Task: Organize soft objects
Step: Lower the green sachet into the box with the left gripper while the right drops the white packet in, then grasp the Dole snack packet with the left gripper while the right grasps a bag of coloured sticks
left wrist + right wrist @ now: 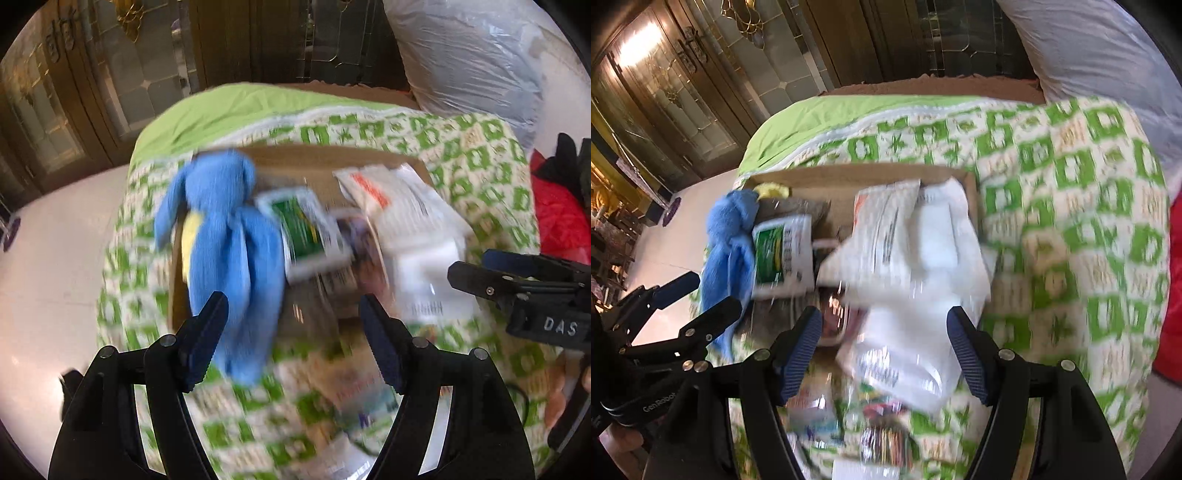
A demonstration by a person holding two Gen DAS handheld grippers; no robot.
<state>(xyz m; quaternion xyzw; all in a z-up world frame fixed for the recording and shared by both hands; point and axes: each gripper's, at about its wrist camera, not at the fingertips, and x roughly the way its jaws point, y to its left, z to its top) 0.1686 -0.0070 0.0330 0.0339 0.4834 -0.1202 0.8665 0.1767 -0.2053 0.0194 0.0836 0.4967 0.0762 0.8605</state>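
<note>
A blue cloth toy (225,247) hangs over the left wall of a cardboard box (295,158) on the green-patterned bed; it also shows in the right wrist view (726,236). The box (849,177) holds a green-labelled packet (306,229), also seen in the right wrist view (781,251), and white packets (410,221), which also show there (916,236). My left gripper (295,336) is open, its left finger just in front of the toy's lower end. My right gripper (884,347) is open above a white packet (905,362). Both views are blurred.
The green and white quilt (1071,206) covers the bed. A large grey plastic bag (469,55) lies behind it. Red fabric (561,218) sits at the right. White floor (55,258) and glass doors (683,103) are on the left. More packets (882,439) lie near me.
</note>
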